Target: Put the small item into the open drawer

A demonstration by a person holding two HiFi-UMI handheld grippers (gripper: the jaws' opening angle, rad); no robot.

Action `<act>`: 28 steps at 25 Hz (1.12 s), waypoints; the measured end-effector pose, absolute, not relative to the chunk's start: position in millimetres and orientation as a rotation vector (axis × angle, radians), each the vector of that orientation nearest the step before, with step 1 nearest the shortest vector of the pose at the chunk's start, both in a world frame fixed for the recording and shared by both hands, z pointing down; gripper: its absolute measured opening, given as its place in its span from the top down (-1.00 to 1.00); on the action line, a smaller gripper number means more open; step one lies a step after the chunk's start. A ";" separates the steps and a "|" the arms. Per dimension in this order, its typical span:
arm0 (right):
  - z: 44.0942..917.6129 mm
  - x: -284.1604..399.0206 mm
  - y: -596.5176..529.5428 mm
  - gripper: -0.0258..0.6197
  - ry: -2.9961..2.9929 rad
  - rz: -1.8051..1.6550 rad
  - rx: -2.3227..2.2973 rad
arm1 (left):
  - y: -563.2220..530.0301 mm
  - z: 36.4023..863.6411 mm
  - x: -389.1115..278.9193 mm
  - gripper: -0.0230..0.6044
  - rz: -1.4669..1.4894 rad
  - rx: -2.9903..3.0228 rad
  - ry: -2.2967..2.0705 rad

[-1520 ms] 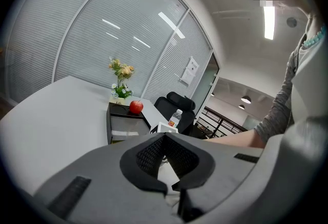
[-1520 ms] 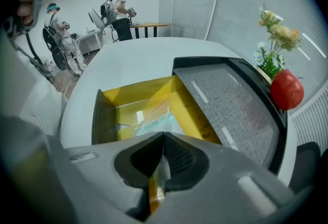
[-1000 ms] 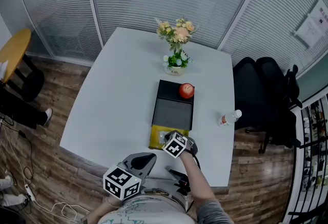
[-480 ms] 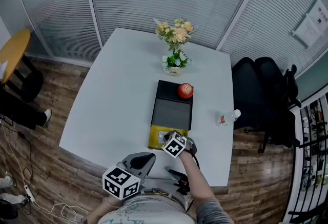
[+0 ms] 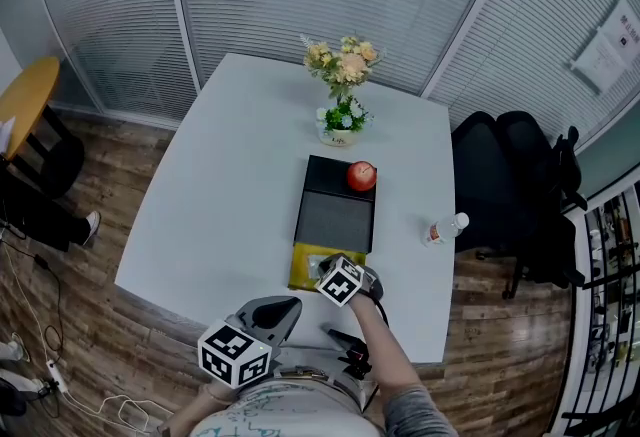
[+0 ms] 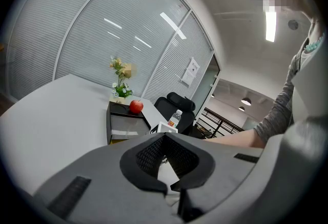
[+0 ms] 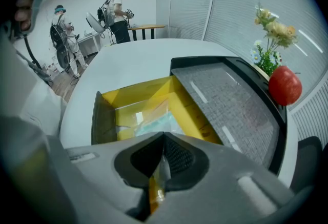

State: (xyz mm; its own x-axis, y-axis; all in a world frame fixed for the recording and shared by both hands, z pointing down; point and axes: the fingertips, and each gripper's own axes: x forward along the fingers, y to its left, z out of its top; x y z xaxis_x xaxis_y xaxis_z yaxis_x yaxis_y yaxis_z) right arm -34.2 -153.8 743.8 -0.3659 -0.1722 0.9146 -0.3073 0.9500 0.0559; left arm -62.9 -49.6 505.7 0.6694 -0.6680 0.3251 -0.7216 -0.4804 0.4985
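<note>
**Small item clamped in right gripper at near end of open drawer**

Far left: round yellow side table point(image 5: 25, 105) on the wood floor, well apart from the white table point(image 5: 230, 185). Broad bare tabletop along the left and far-left edges; ample free room there.

Left gripper point(image 5: 288, 306) low, just off the table's near edge, left of the drawer. Jaws together point(image 6: 165, 137), nothing between them, touching nothing.

Centre: black cabinet point(image 5: 337, 215) lying lengthwise away from the person, grey top panel. Red apple point(image 5: 361, 175) on its far right corner. Flower vase point(image 5: 343, 125) just beyond, near the far edge. Yellow drawer point(image 5: 300, 272) pulled out toward the near edge, open upward point(image 7: 134, 96); pale flat packet point(image 7: 154, 123) lying inside. Little clearance between the drawer front and the table's near edge.

Right gripper point(image 5: 327, 267) over the drawer's near end in the head view. Jaws closed point(image 7: 163, 138) on the small item point(image 7: 155, 187): a thin, flat, clear-and-amber strip, seen edge-on. Long axis along the jaw line, front end pointing toward the drawer; full length not readable. Item held clear of the drawer, not touching its walls as far as visible.

Right: plastic bottle point(image 5: 445, 228) lying near the table's right edge, apart from the cabinet. Black chairs point(image 5: 510, 185) close beside that edge.
</note>
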 end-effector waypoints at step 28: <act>672.1 -14.0 -155.4 0.28 -2.167 0.216 0.502 | -51.9 502.5 -54.4 0.94 0.127 2.287 -1.047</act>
State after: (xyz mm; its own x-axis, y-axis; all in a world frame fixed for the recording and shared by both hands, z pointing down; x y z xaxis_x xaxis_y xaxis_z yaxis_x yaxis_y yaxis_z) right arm -14.0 -155.4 672.1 -0.5348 -0.2757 0.7987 -0.4279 0.9035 0.0253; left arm -54.4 -51.9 502.5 0.6820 -0.6550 0.3253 -0.7137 -0.4989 0.4917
